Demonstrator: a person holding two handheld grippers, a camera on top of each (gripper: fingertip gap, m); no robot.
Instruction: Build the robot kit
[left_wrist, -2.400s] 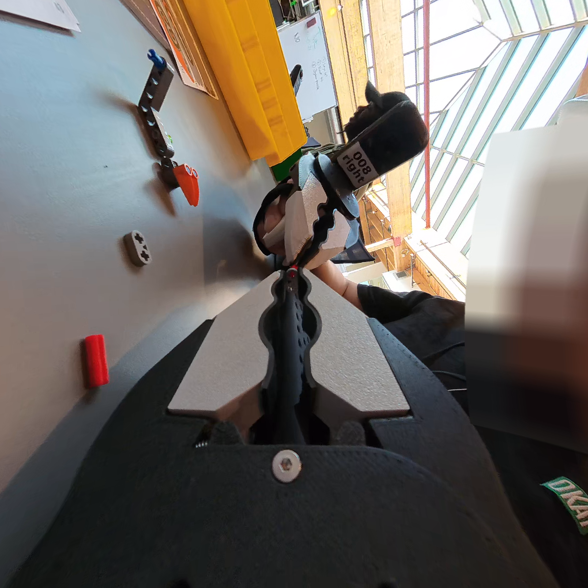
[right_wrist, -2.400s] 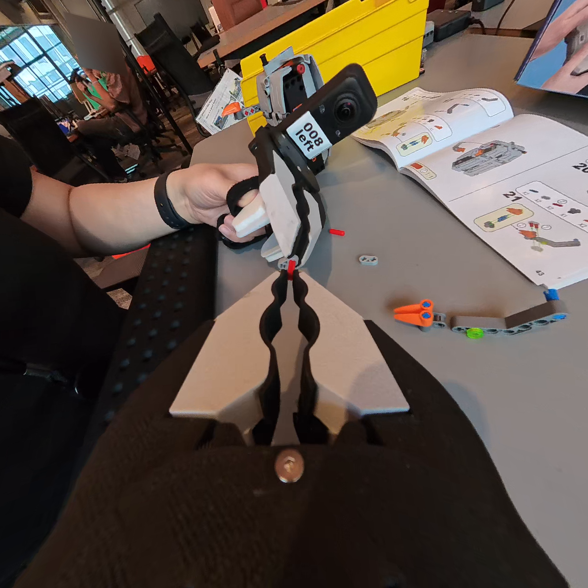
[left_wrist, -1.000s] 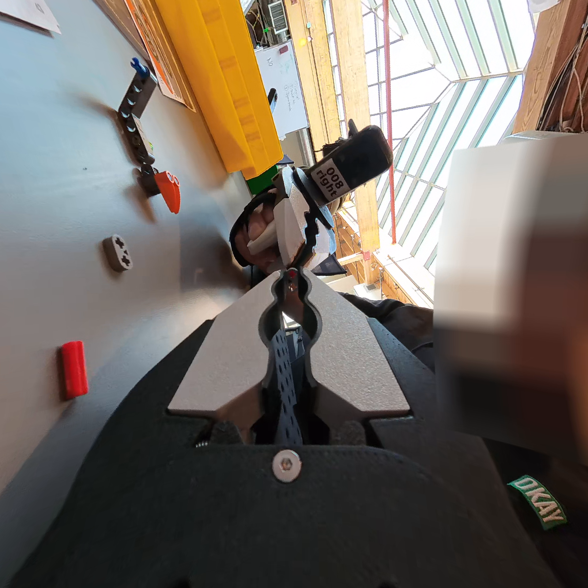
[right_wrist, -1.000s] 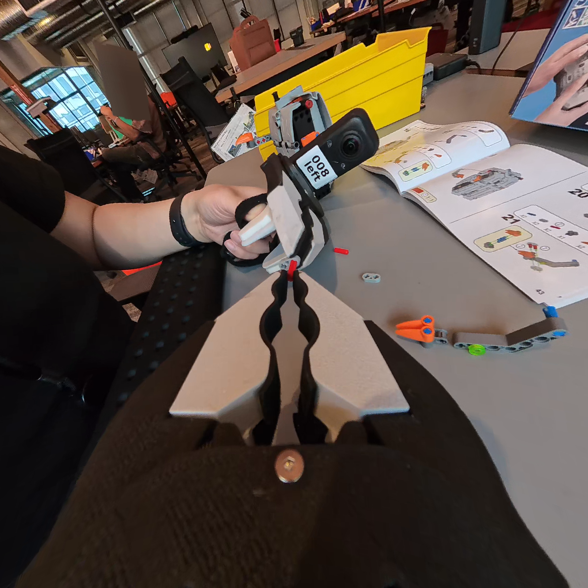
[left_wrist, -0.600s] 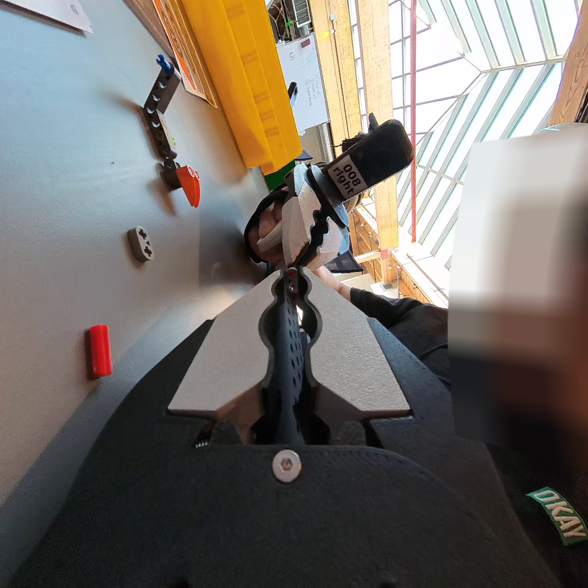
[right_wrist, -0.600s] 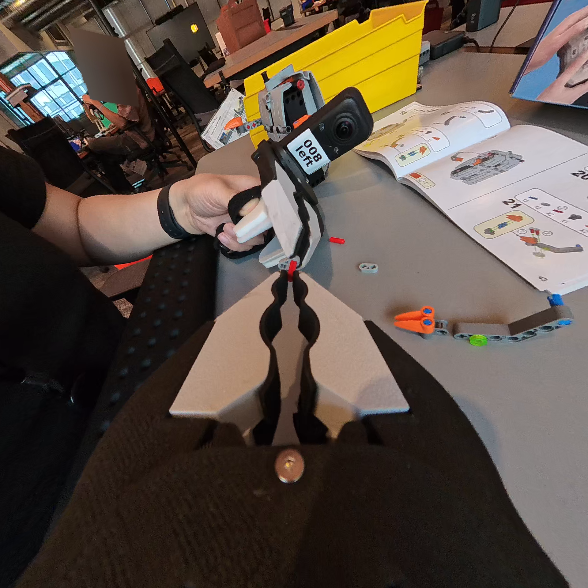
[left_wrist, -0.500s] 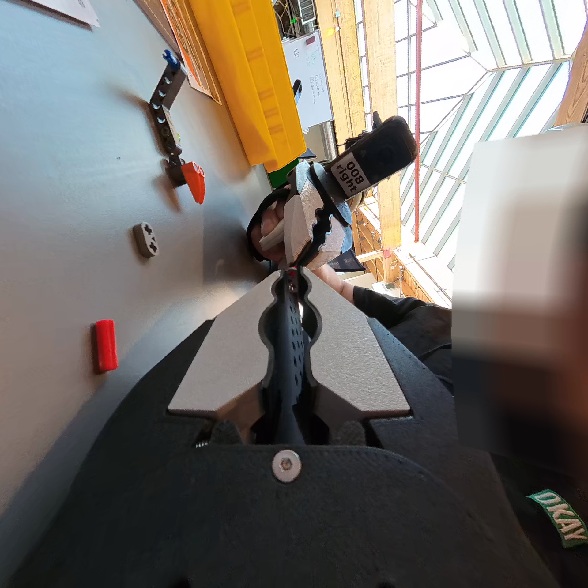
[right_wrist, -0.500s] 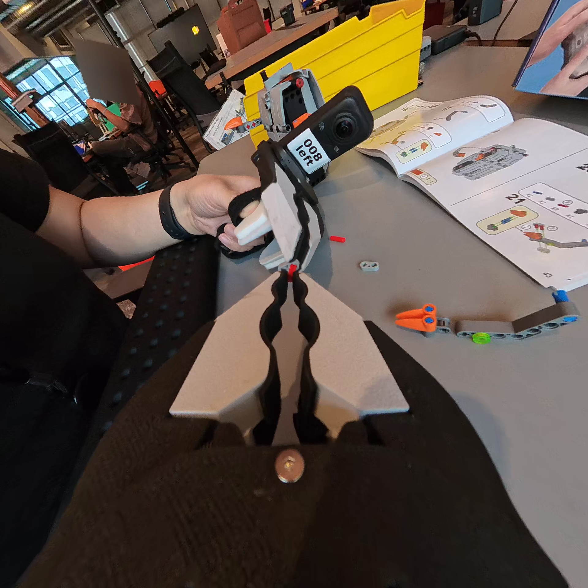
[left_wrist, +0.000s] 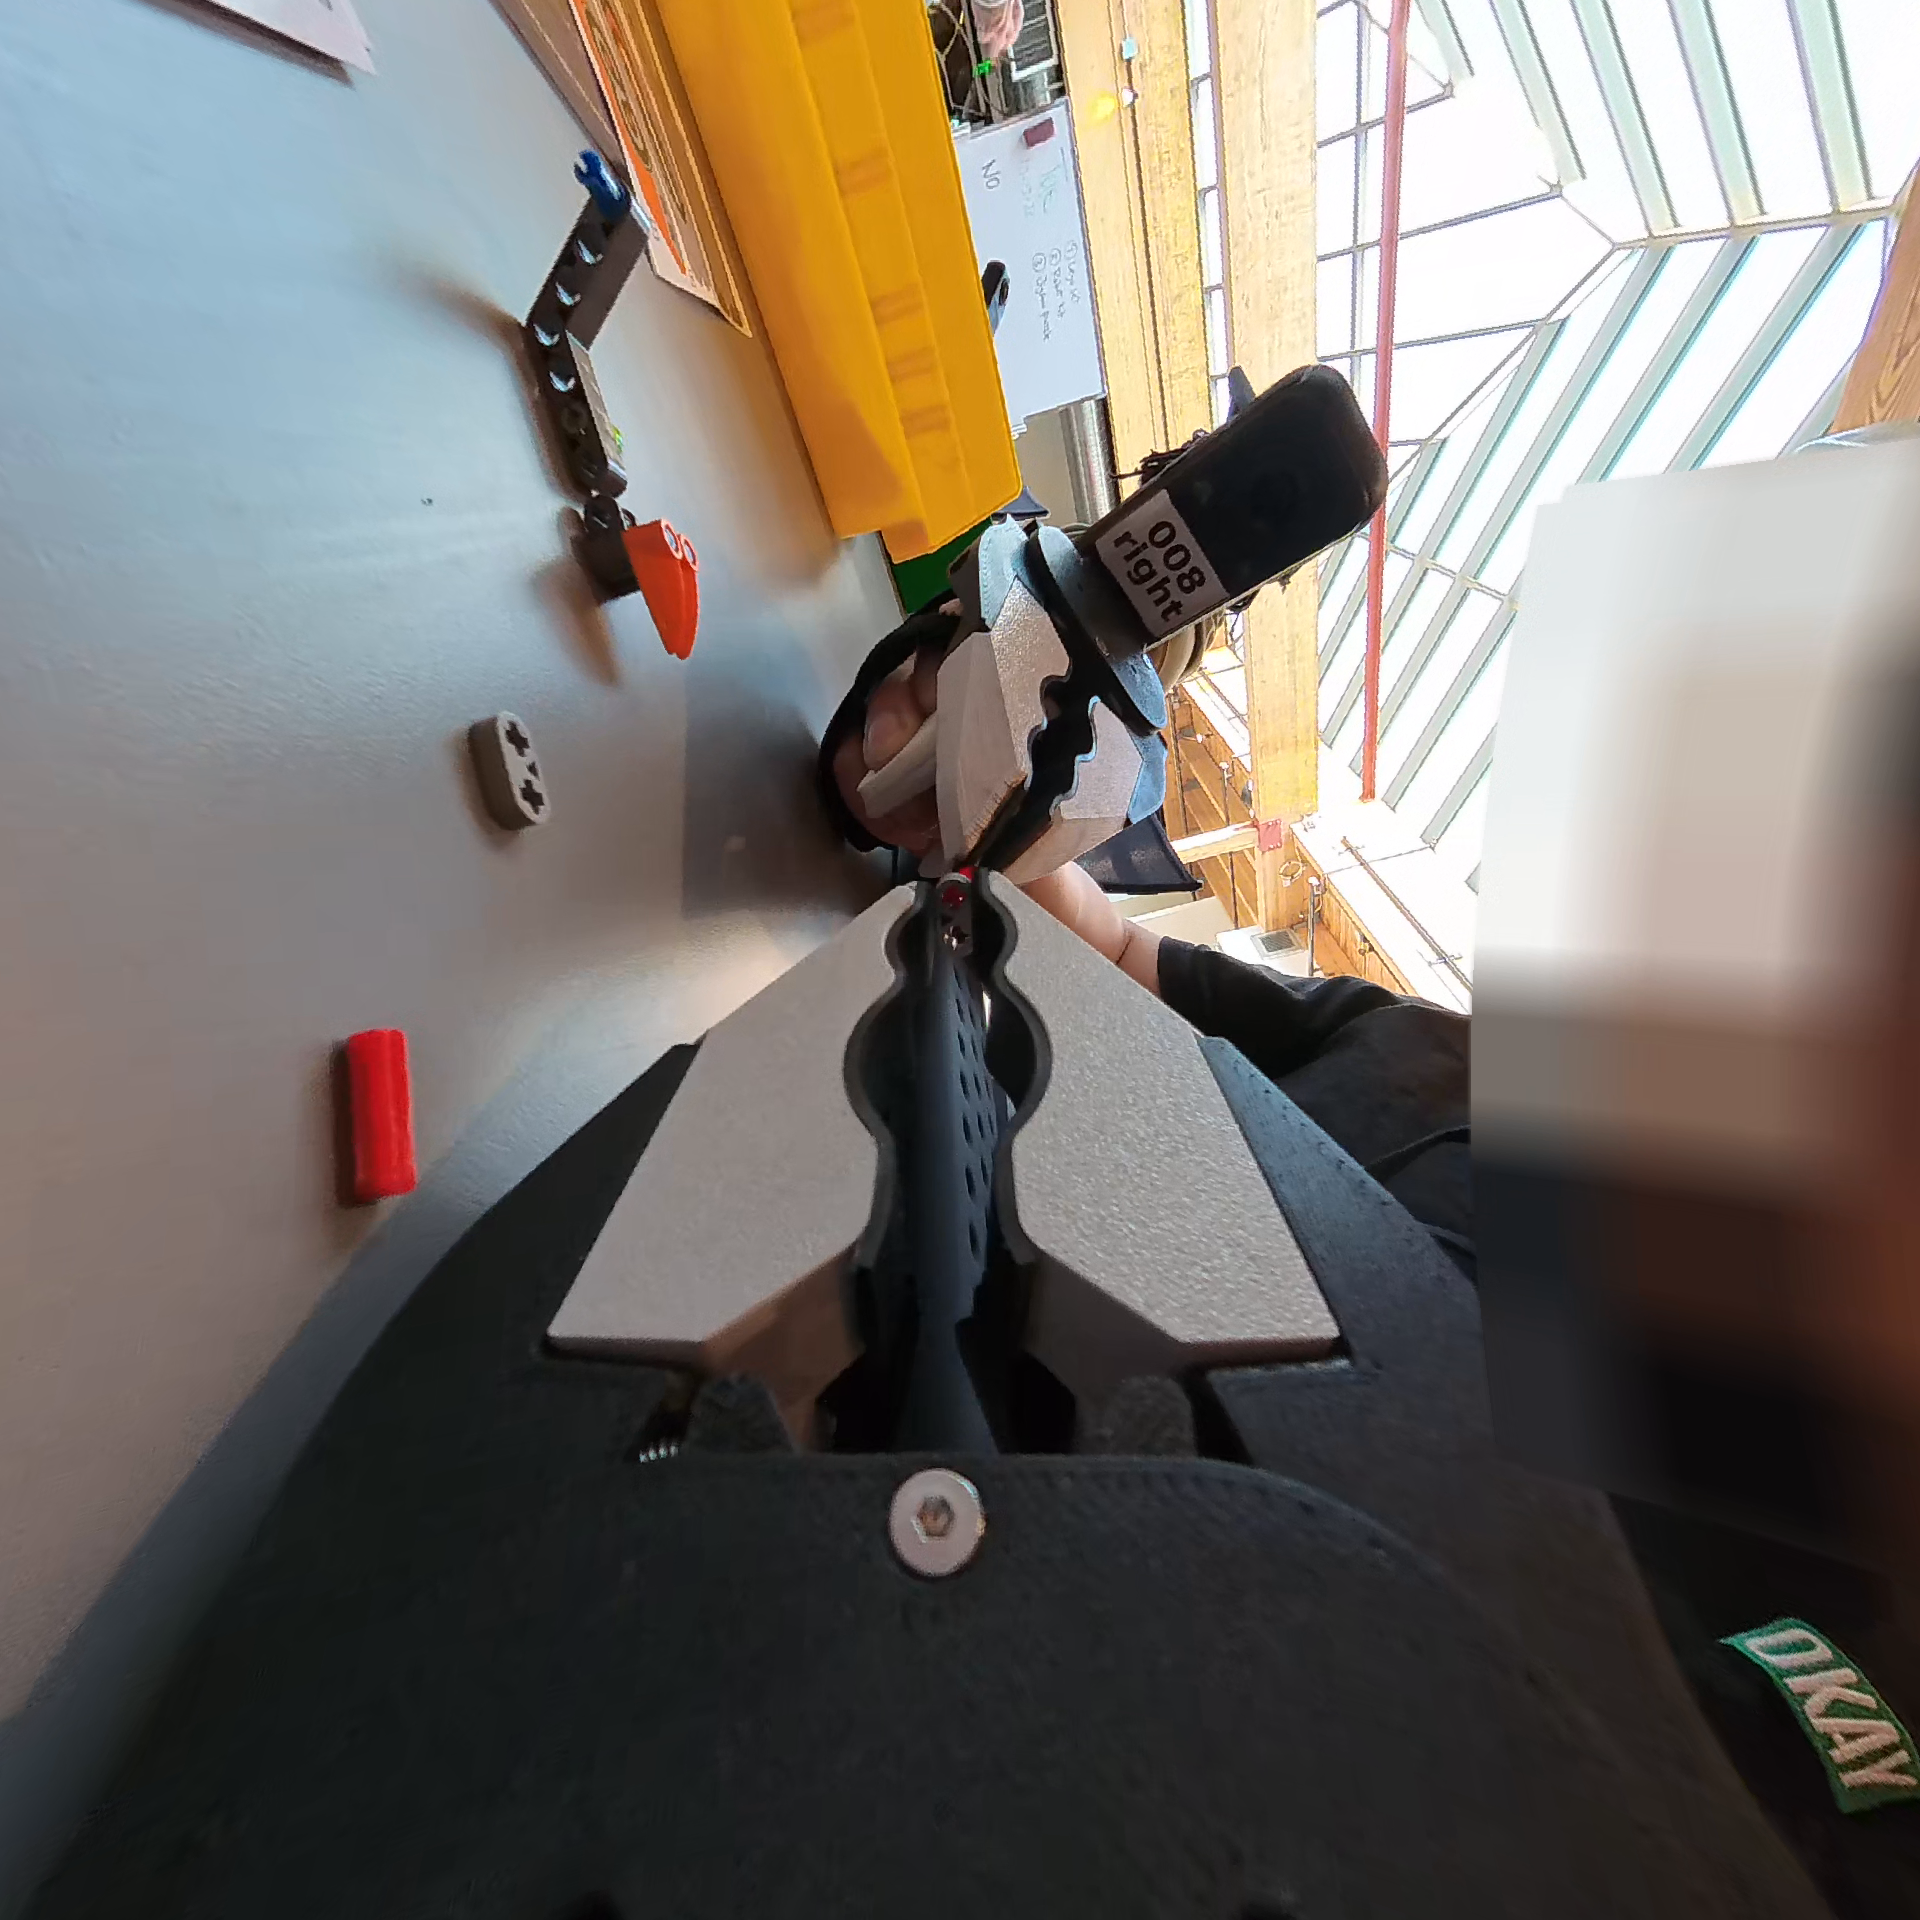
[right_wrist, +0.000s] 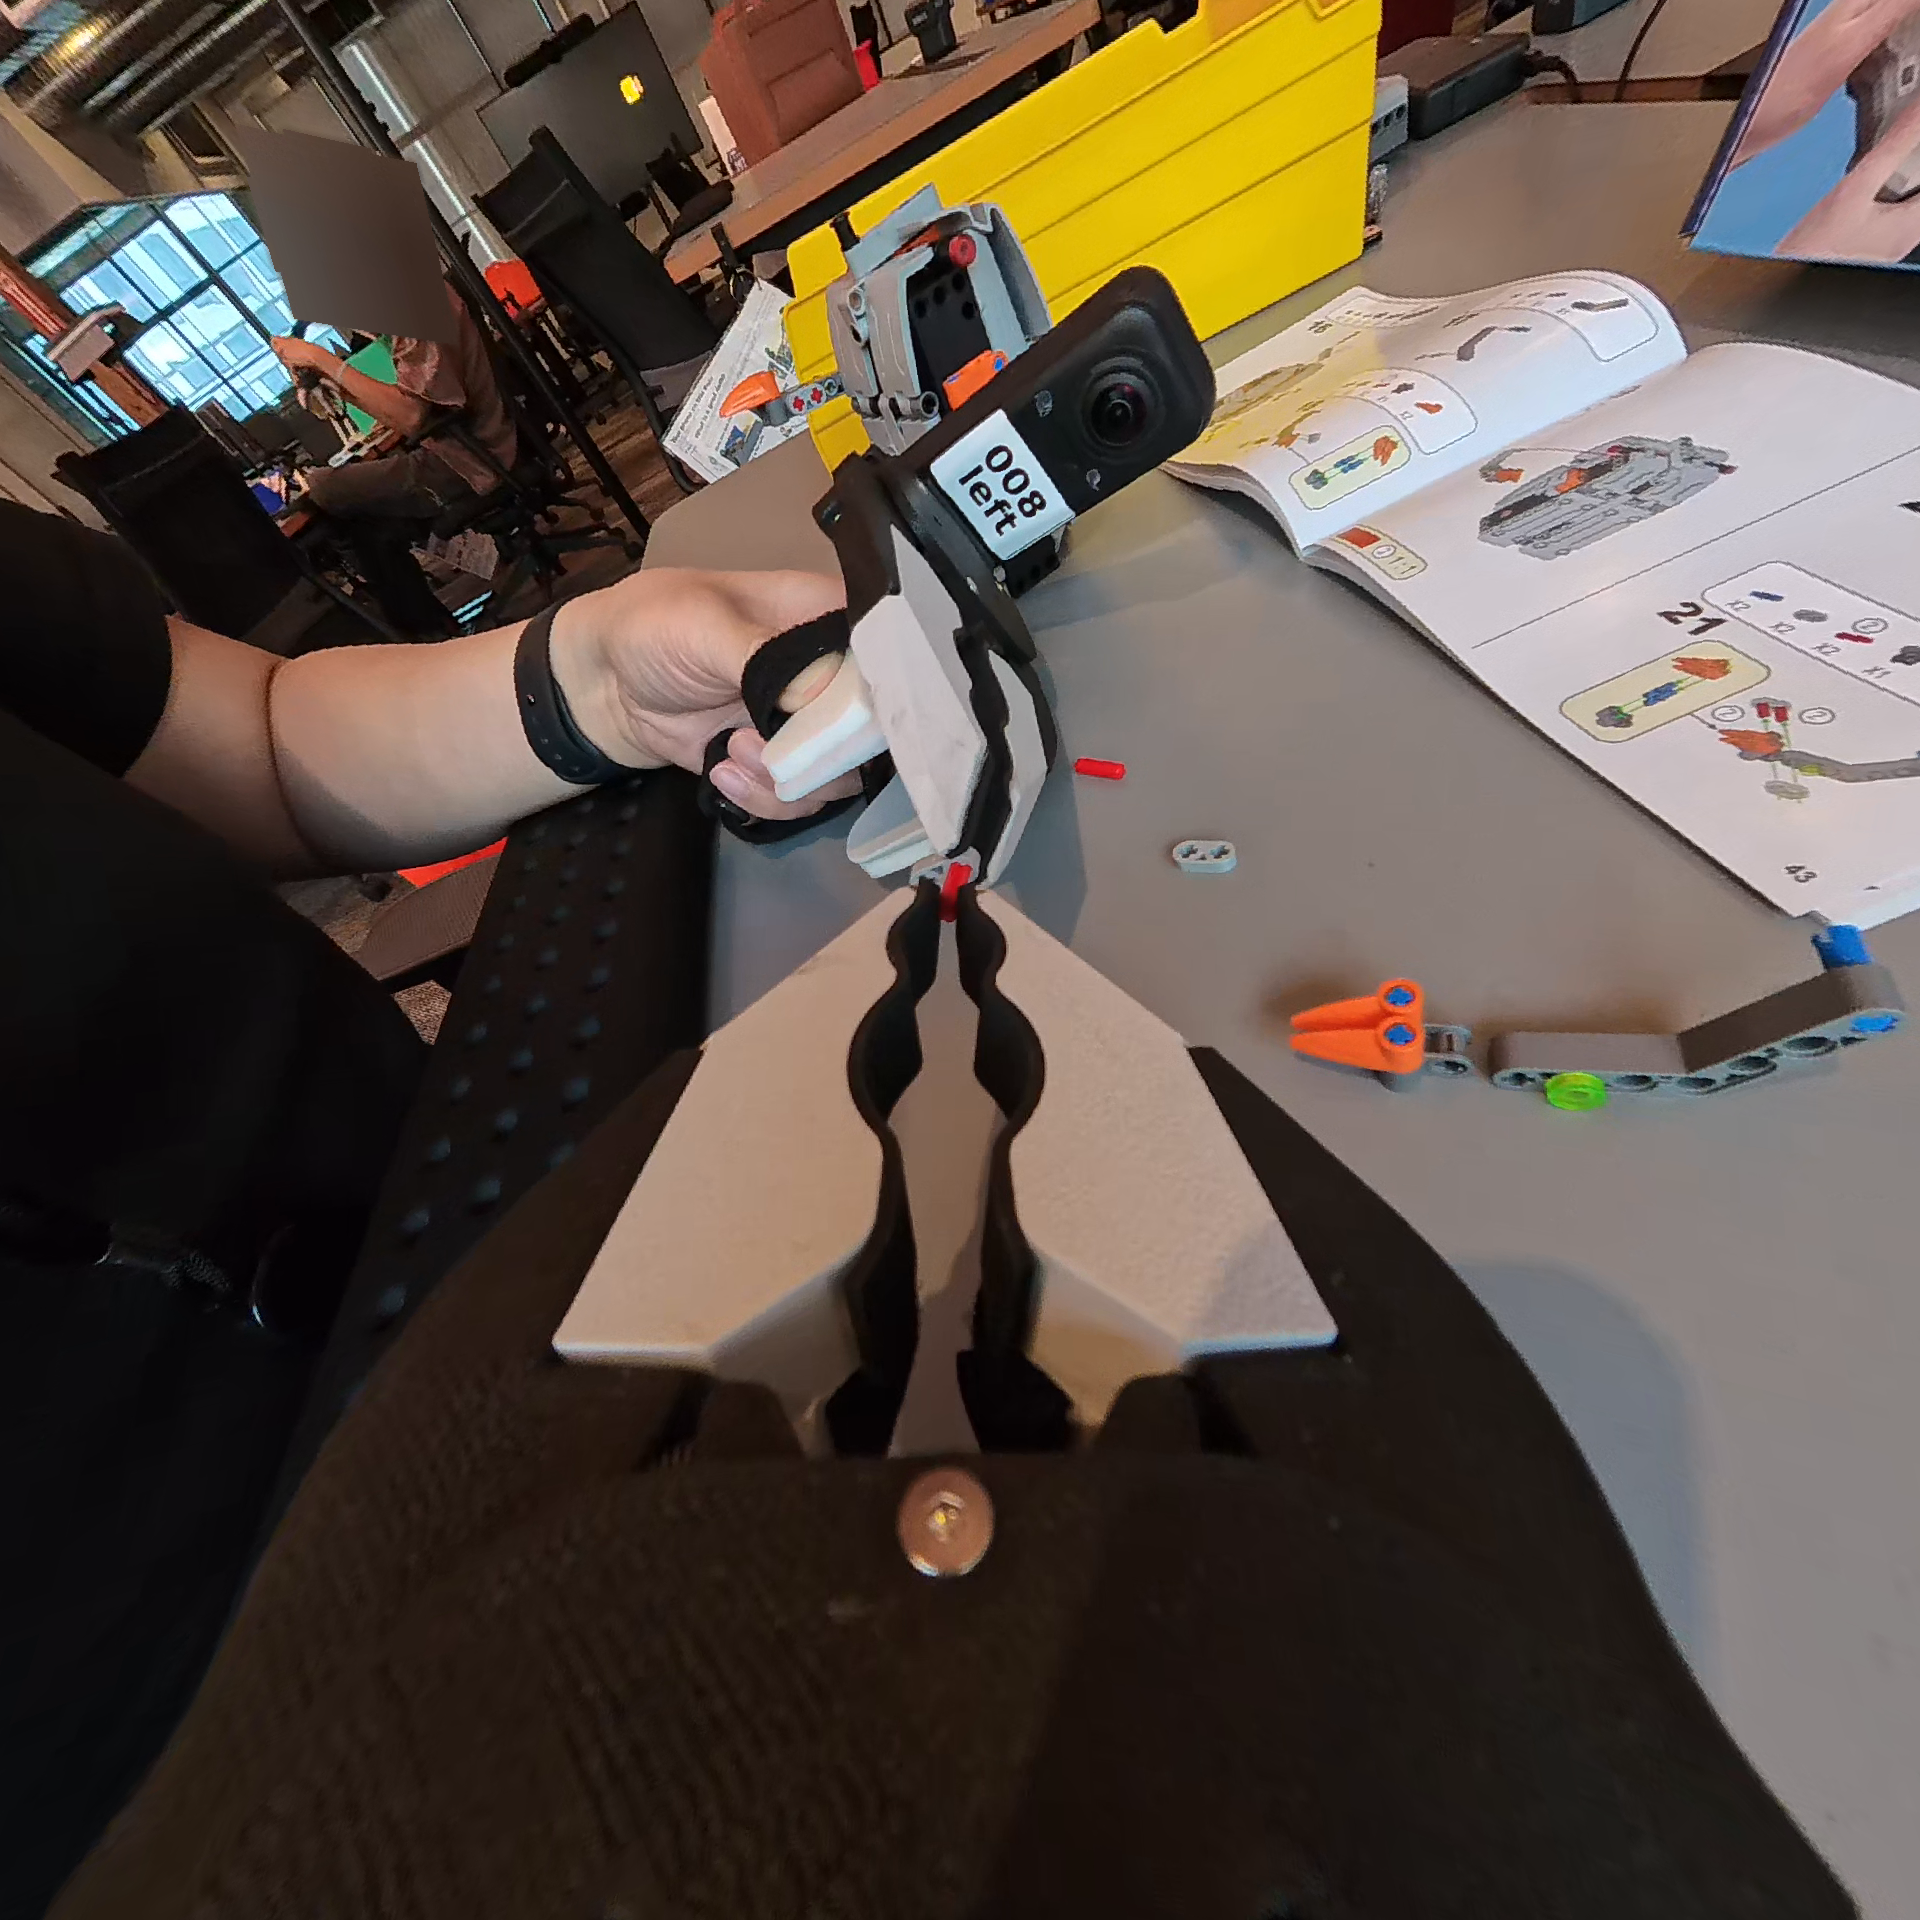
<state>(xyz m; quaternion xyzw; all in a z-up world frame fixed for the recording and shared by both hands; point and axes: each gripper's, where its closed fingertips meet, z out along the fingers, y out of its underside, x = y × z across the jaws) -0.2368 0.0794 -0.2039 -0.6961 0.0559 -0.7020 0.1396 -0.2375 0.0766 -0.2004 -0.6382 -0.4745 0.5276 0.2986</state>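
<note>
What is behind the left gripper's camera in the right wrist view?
Behind the left gripper stands a grey brick model with orange parts, in front of a yellow bin. The camera body covers the model's lower right side, so its base cannot be seen.

A small red pin (right_wrist: 948, 891) is being pinched between the black-lined, pale grey fingers of the right gripper (right_wrist: 948, 906), tip to tip with the grey-and-black left gripper (right_wrist: 951, 868). Beyond the tips, a second red pin (right_wrist: 1099, 769) and a light grey connector (right_wrist: 1205, 855) are being shown on the grey table (right_wrist: 1558, 1299). To the right, twin orange cones (right_wrist: 1356, 1027) with blue centres are being seen joined to a grey beam (right_wrist: 1694, 1049) carrying a lime green stud. Farther ahead, a yellow bin (right_wrist: 1143, 177) is being displayed.
</note>
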